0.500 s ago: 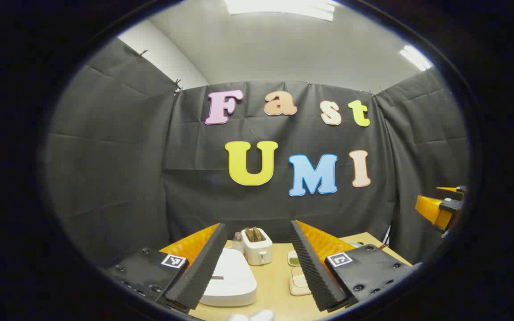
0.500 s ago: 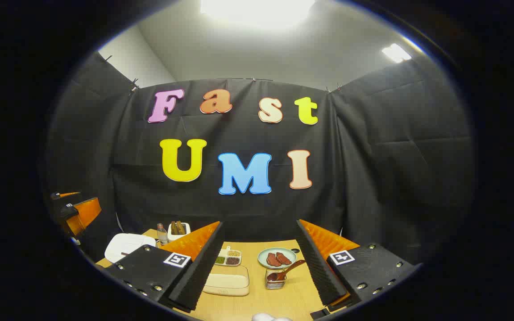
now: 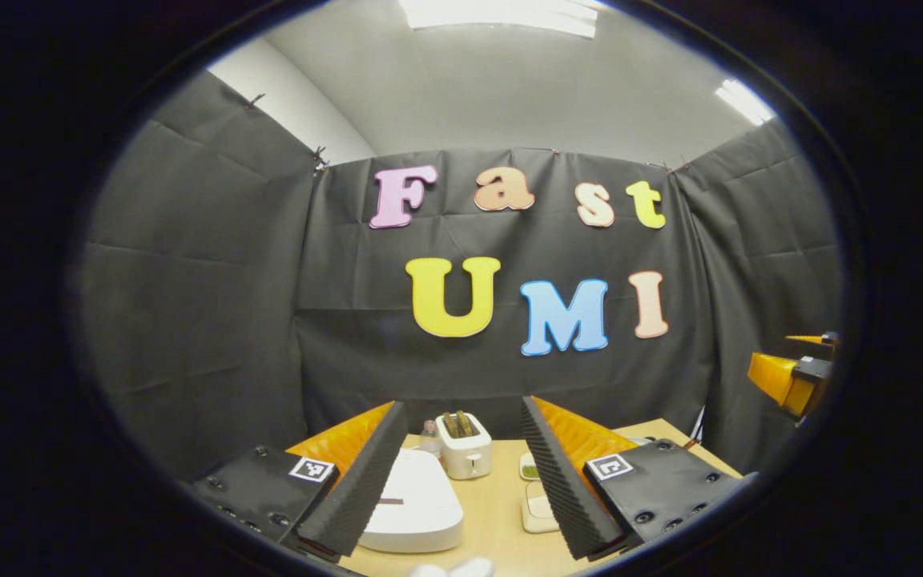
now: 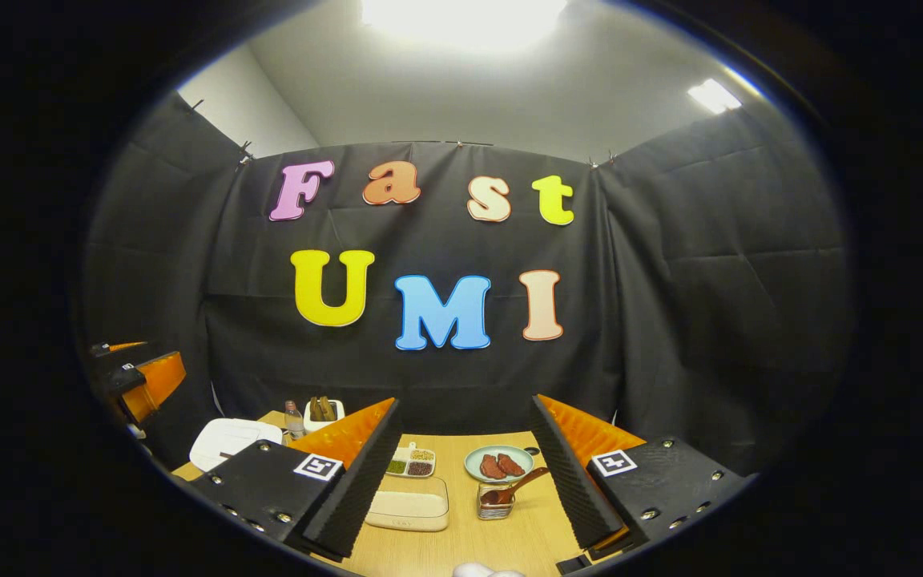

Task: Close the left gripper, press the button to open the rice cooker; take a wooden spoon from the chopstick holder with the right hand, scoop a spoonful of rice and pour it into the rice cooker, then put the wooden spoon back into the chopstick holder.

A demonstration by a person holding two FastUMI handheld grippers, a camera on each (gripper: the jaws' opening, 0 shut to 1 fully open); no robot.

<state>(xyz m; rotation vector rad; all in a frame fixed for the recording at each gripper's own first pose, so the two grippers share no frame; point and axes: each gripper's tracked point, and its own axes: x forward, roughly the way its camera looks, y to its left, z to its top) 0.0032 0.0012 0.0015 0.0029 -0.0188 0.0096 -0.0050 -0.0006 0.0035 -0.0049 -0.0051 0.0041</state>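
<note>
A white rice cooker (image 3: 417,505) with its lid down sits on the wooden table (image 3: 493,521), just ahead of my left gripper (image 3: 457,473), which stands open above it with nothing between its fingers. The cooker also shows far left in the right gripper view (image 4: 233,441). My right gripper (image 4: 461,473) is open and empty above the table. Between its fingers and farther off stands a chopstick holder (image 4: 495,503) with a wooden spoon (image 4: 513,487) leaning in it. A shallow rice box (image 4: 417,509) lies to the holder's left.
A white toaster (image 3: 463,445) and a small bottle (image 3: 428,437) stand behind the cooker. A plate with meat slices (image 4: 497,463) and a divided dish of grains (image 4: 409,462) sit toward the back. The other gripper shows at the far right (image 3: 794,377) and far left (image 4: 137,381).
Both views have shifted only slightly; the scene sits a touch lower in the left gripper view. Nothing on the table has moved and both grippers stay open.
</note>
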